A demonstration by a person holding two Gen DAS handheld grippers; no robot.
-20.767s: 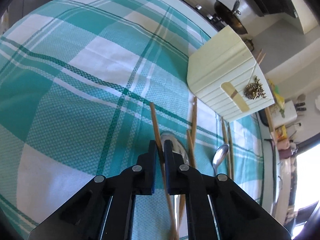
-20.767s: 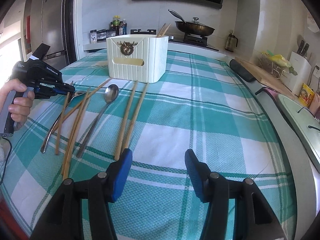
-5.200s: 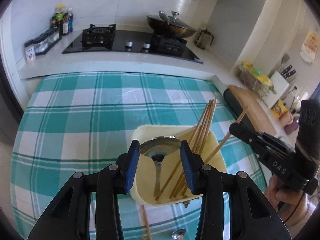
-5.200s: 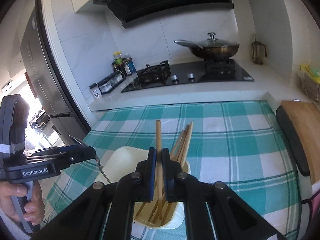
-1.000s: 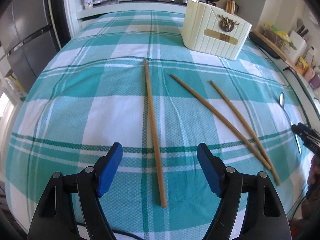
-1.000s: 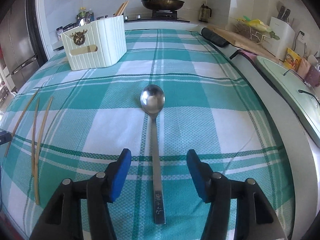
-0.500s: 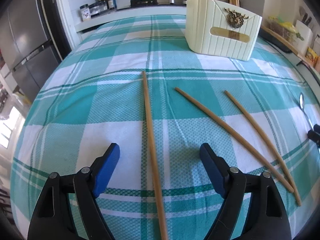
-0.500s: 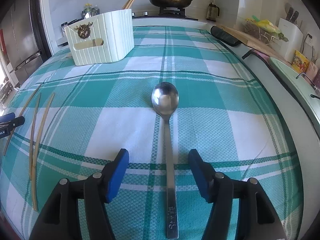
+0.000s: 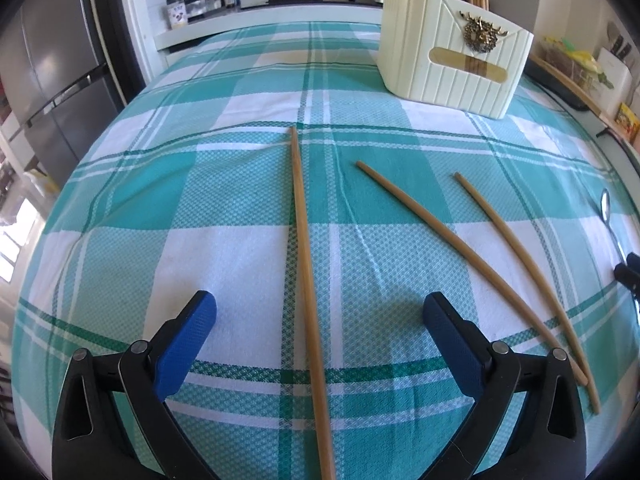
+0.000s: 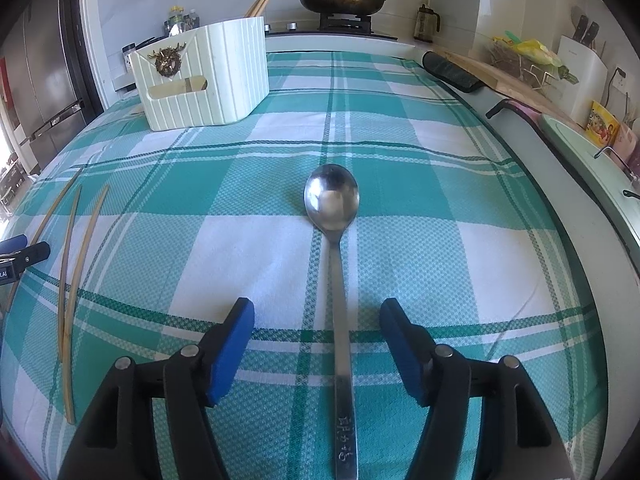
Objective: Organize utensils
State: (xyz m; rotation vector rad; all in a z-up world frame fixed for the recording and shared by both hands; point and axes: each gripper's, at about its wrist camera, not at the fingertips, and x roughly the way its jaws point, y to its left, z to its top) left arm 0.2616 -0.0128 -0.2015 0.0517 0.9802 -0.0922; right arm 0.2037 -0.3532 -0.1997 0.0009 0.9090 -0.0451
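Three wooden chopsticks lie on the teal checked cloth (image 9: 224, 184). The leftmost chopstick (image 9: 306, 280) runs between the blue pads of my left gripper (image 9: 320, 310), whose jaws are opening wide and touch nothing. The other two chopsticks (image 9: 460, 248) (image 9: 516, 248) lie to its right. A steel spoon (image 10: 340, 280) lies with its handle between the pads of my right gripper (image 10: 318, 312), whose jaws are opening too, clear of the spoon. The cream utensil box (image 9: 452, 56) (image 10: 200, 76) stands at the back and holds chopsticks and a spoon.
The three chopsticks (image 10: 72, 264) show at the left of the right wrist view, next to the other gripper's tip (image 10: 24, 258). A stove with a pan (image 10: 340, 0) lies behind the table. A fridge (image 9: 48, 80) stands left; a counter with a rack and knife block (image 10: 576, 68) is right.
Both grippers have come lower and closer to the cloth. The left jaws have spread wider around the leftmost chopstick, and the right jaws have widened slightly around the spoon handle.
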